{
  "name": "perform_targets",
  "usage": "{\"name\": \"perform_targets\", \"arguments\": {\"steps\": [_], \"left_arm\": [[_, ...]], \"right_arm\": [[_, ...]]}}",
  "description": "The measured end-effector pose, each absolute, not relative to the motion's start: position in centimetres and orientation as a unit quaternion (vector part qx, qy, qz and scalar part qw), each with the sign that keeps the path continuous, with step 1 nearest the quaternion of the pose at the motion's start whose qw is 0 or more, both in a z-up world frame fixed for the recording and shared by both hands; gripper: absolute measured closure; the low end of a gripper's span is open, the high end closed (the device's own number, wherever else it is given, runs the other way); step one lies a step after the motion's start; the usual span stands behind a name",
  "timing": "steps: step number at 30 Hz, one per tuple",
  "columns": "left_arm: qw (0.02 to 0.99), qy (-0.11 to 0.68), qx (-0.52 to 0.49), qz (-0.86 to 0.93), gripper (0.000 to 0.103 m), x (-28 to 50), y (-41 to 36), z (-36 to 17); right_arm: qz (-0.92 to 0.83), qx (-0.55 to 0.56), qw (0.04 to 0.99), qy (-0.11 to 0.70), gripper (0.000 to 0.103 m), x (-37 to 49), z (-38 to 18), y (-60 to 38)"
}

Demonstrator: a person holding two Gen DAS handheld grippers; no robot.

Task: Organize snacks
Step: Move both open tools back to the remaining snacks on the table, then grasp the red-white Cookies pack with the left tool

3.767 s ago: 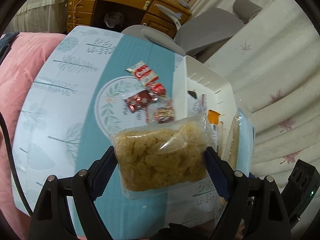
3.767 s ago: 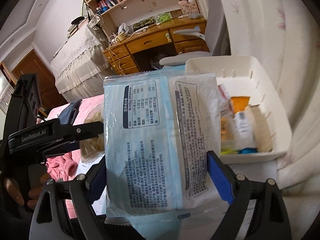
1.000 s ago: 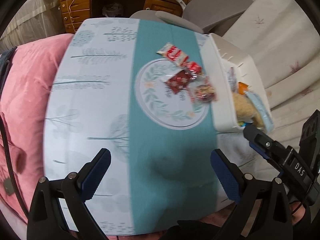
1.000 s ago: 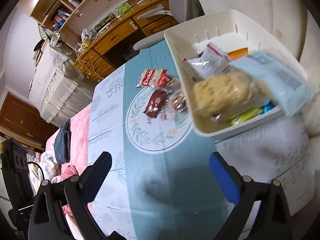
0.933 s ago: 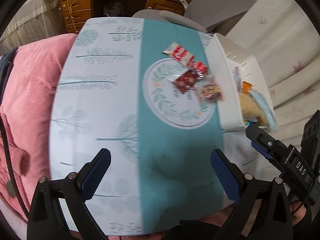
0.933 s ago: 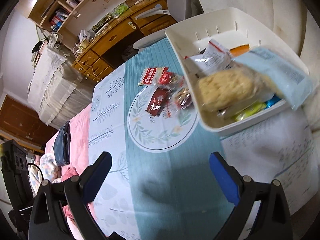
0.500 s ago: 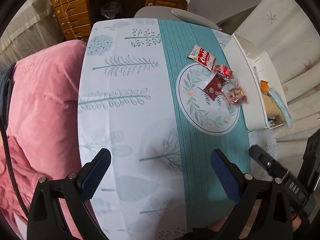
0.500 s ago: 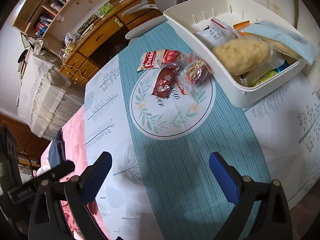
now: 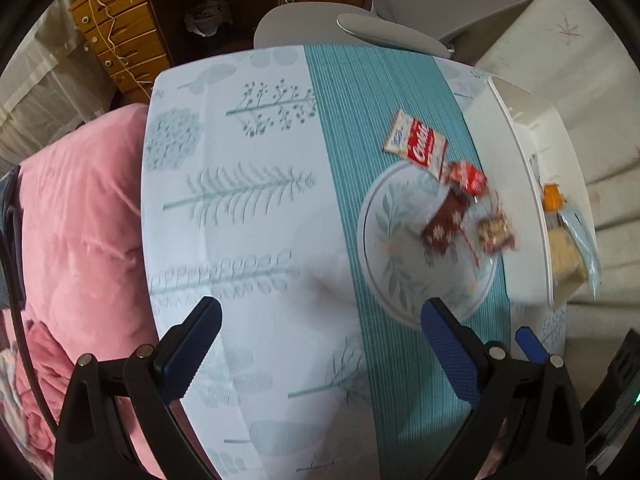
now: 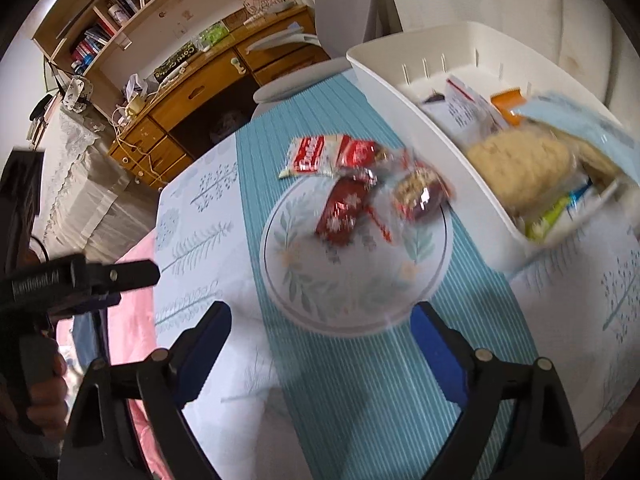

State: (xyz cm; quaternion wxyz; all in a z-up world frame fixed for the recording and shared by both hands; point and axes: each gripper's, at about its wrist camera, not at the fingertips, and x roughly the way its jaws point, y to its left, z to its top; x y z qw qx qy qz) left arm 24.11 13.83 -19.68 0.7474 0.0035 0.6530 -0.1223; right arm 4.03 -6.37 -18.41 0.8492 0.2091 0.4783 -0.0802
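Observation:
Several small snack packets lie on the table's round leaf print: a red and white cookie pack, a small red packet, a dark red wrapper and a clear pack of nuts. To their right the white basket holds a bag of yellow puffs, a pale blue pouch and other packs. My left gripper hangs open and empty over the near table. My right gripper is empty, its jaws closing a little, short of the packets.
A pink quilt lies left of the table. A grey chair stands at the far end, before a wooden desk with shelves. A hand holds the left tool at the right wrist view's left edge.
Both grippers let go of their bags, now in the basket, and drew back from it. The left swung left over the table; the right came lower toward the loose packets.

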Motion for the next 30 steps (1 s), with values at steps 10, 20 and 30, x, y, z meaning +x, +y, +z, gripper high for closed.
{"name": "perform_targets", "arguments": {"steps": [10, 20, 30], "left_arm": [[0.738, 0.663, 0.013, -0.125, 0.004, 31.6, 9.5, -21.0], [0.73, 0.667, 0.023, -0.15, 0.004, 37.1, 4.1, -24.6], [0.707, 0.686, 0.043, -0.166, 0.004, 38.6, -0.1, -29.5]], "right_arm": [[-0.101, 0.157, 0.871, 0.455, 0.024, 8.9, -21.0, -6.9], [-0.097, 0.103, 0.879, 0.456, 0.031, 12.0, -24.4, -6.5], [-0.077, 0.078, 0.883, 0.456, 0.033, 13.2, -26.2, -6.2]]}}
